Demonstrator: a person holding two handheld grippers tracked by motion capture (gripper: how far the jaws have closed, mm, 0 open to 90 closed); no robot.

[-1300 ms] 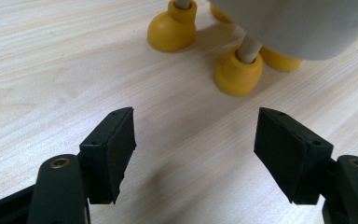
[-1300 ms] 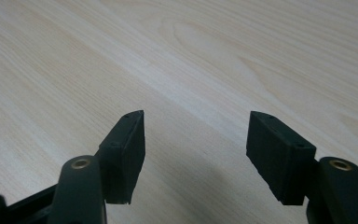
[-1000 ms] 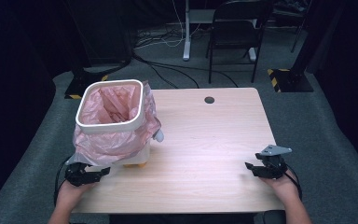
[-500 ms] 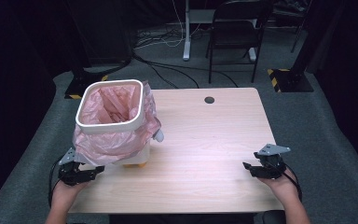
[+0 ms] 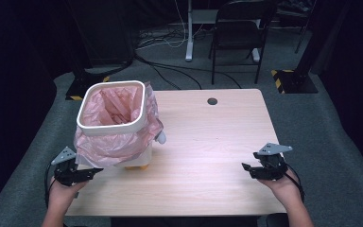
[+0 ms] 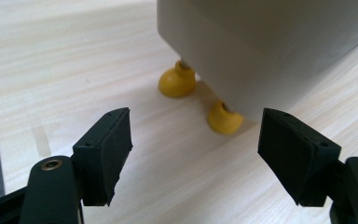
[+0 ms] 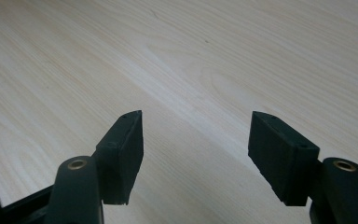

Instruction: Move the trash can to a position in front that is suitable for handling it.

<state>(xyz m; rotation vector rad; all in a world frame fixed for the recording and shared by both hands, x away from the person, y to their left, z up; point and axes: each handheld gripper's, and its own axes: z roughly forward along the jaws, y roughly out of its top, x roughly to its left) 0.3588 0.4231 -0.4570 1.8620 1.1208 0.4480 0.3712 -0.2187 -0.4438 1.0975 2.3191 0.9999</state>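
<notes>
**Bin stands just ahead of the left gripper**

Wooden table (image 5: 208, 142) in a dark room, with a black chair (image 5: 238, 33) and cables on the grey floor behind it. On the left part of the table stands a white bin (image 5: 112, 124), upright, lined with a pink plastic bag (image 5: 118, 142) that is folded over the rim and hangs loose around the outside.

The left gripper (image 5: 89, 172) lies at the near left corner of the table and points toward the bin. The bin is just beside it, a little forward and to the right. In the left gripper view, the grey-white lower wall of the bin (image 6: 270, 46) and two small yellow feet (image 6: 177, 83) are directly ahead, between the lines of the two jaws. The left gripper (image 6: 196, 156) is wide open, and it holds and touches nothing.

The right gripper (image 5: 246, 168) rests near the right edge of the table, well apart from the bin, with bare wood between them. In its own view the right gripper (image 7: 196, 156) is also spread wide and empty, above plain table surface.

I judge the left hand is clearly the nearer one, so a move to the bin or to the hanging bag edge should come from that side.
</notes>
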